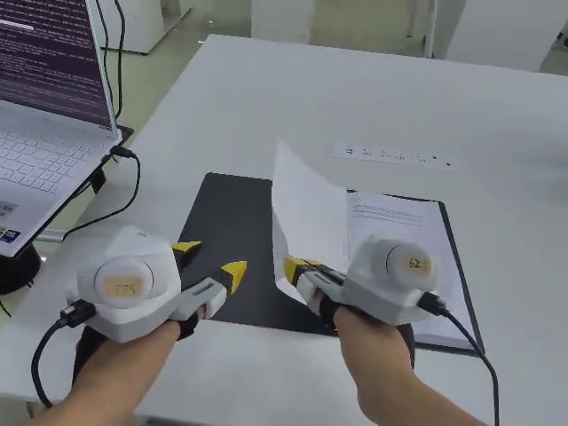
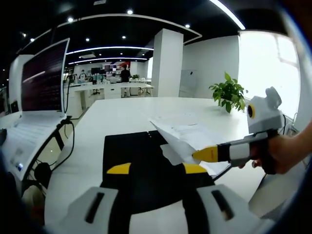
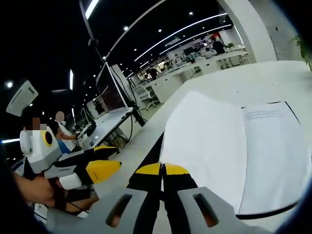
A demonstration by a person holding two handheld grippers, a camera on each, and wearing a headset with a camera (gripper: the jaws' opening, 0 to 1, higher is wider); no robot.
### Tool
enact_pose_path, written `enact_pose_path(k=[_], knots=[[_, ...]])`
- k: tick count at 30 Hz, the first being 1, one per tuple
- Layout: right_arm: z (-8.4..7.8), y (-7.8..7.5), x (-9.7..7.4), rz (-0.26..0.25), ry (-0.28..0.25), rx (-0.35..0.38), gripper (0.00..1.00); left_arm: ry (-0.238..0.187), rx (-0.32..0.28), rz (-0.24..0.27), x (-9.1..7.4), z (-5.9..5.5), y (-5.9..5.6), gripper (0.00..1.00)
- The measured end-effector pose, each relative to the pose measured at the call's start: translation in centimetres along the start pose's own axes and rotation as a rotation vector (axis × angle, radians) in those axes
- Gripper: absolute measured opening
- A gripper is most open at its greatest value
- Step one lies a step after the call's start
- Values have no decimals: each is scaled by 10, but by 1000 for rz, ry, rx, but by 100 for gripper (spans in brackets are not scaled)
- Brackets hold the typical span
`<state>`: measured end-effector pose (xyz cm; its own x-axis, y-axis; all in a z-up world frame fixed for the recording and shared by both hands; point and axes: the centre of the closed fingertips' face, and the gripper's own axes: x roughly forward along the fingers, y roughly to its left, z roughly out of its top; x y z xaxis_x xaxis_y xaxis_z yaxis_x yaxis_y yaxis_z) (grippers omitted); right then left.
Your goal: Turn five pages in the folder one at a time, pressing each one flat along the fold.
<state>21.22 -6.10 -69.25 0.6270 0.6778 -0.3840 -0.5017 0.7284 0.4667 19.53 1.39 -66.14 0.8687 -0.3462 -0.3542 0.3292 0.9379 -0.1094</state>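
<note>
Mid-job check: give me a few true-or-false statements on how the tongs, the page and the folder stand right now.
1. The right tongs are shut on the raised page. True.
2. The left tongs also grip that page. False: they are open and hold nothing, above the black left cover of the folder.
3. The page lies pressed flat on the left side. False: it stands raised above the folder, mid-turn.
4. An open laptop sits to the left of the folder. True.

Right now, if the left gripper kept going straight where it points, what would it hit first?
Most likely the lifted page, pinched by the right gripper, ahead and slightly right of the left gripper. If it aims lower, the black folder cover; depth is unclear.
</note>
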Motion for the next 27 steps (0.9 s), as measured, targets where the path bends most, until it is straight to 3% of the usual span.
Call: enact_pose_path(k=[13, 22, 27], knots=[[-56, 3, 54, 3, 160, -35, 0, 44, -21, 19, -1, -14, 21, 38], [-83, -2, 71, -1, 236, 5, 0, 77, -46, 33, 0, -27, 28, 38], [-84, -1, 76, 5, 232, 13, 0, 92, -57, 35, 3, -34, 26, 38]])
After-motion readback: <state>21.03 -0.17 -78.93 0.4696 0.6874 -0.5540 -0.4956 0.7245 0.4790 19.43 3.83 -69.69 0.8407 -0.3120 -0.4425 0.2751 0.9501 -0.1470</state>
